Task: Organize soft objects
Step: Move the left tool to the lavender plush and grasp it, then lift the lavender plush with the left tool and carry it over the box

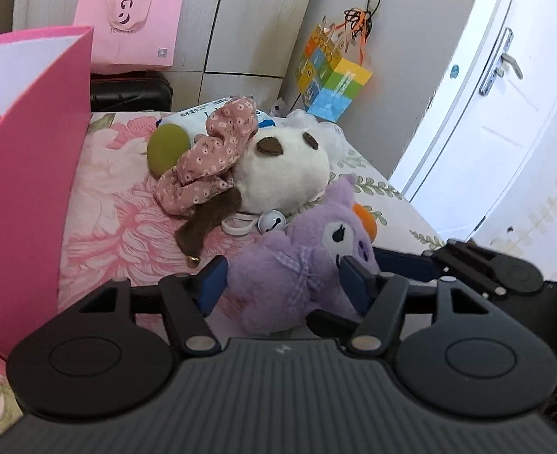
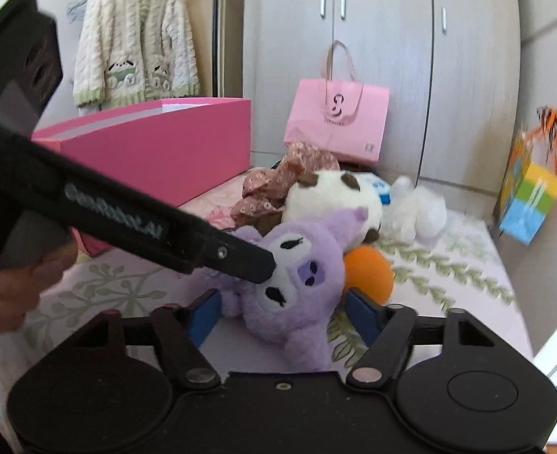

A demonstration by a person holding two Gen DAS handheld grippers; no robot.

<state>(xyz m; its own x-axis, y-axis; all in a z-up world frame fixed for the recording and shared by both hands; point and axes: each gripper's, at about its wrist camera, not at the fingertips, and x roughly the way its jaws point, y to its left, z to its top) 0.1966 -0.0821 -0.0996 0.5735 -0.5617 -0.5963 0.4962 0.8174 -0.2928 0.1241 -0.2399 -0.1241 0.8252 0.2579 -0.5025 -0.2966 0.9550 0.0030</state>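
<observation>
We are over a floral-sheeted bed (image 1: 119,204) in a bedroom, with a pink box (image 1: 32,174) on the left. The purple plush (image 1: 301,268) lies near us, between both pairs of tongs, its long axis running near to far, head away in the left view. Our left tongs (image 1: 282,276) press its body on both sides; our right tongs (image 2: 282,310) stand apart around its head, pads seemingly not pressing. The left is nearer a hold.
</observation>
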